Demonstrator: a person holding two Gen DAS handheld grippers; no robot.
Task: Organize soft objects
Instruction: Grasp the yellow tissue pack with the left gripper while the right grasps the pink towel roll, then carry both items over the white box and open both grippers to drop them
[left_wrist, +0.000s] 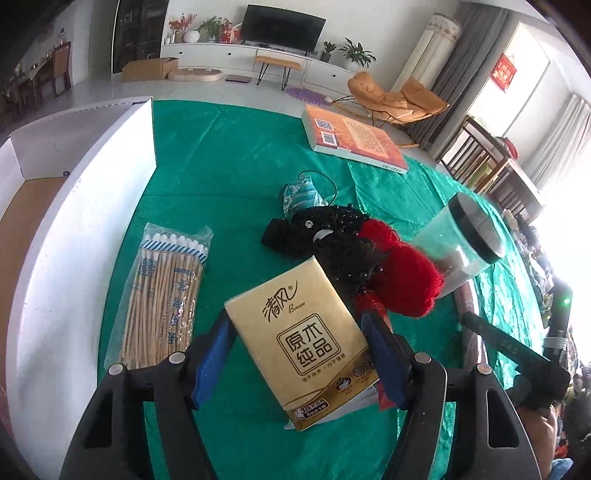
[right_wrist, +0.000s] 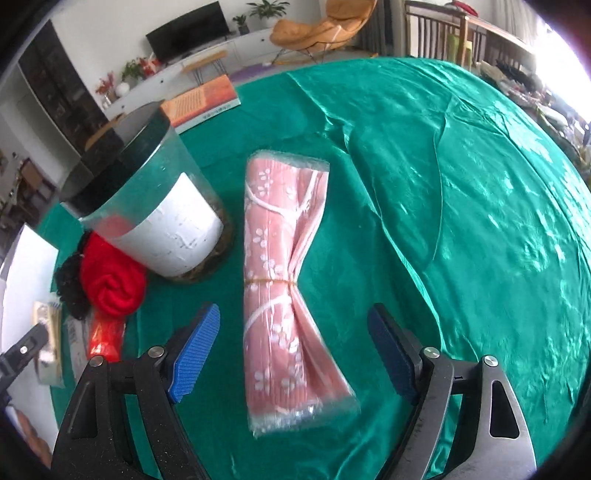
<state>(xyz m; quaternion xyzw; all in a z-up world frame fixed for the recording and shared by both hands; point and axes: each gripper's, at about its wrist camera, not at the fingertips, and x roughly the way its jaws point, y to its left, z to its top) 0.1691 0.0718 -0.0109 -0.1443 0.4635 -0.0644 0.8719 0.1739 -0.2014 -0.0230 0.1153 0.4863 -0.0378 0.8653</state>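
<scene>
A gold tissue pack (left_wrist: 308, 338) lies on the green cloth between the pads of my left gripper (left_wrist: 295, 356), which is open around it; whether the pads touch its sides is unclear. Behind it lie a black beaded item (left_wrist: 332, 240), red yarn (left_wrist: 402, 269) and a blue patterned pouch (left_wrist: 301, 194). A bag of cotton swabs (left_wrist: 162, 291) lies to the left. In the right wrist view, a pink bundle of plastic bags (right_wrist: 284, 280) lies between the fingers of my open right gripper (right_wrist: 293, 350). The red yarn also shows there (right_wrist: 110, 280).
A white cardboard box (left_wrist: 85, 229) stands at the left edge of the table. A clear jar with a black lid (right_wrist: 147, 199) stands beside the yarn. An orange book (left_wrist: 354, 138) lies at the far side. The green tablecloth (right_wrist: 461, 203) stretches right.
</scene>
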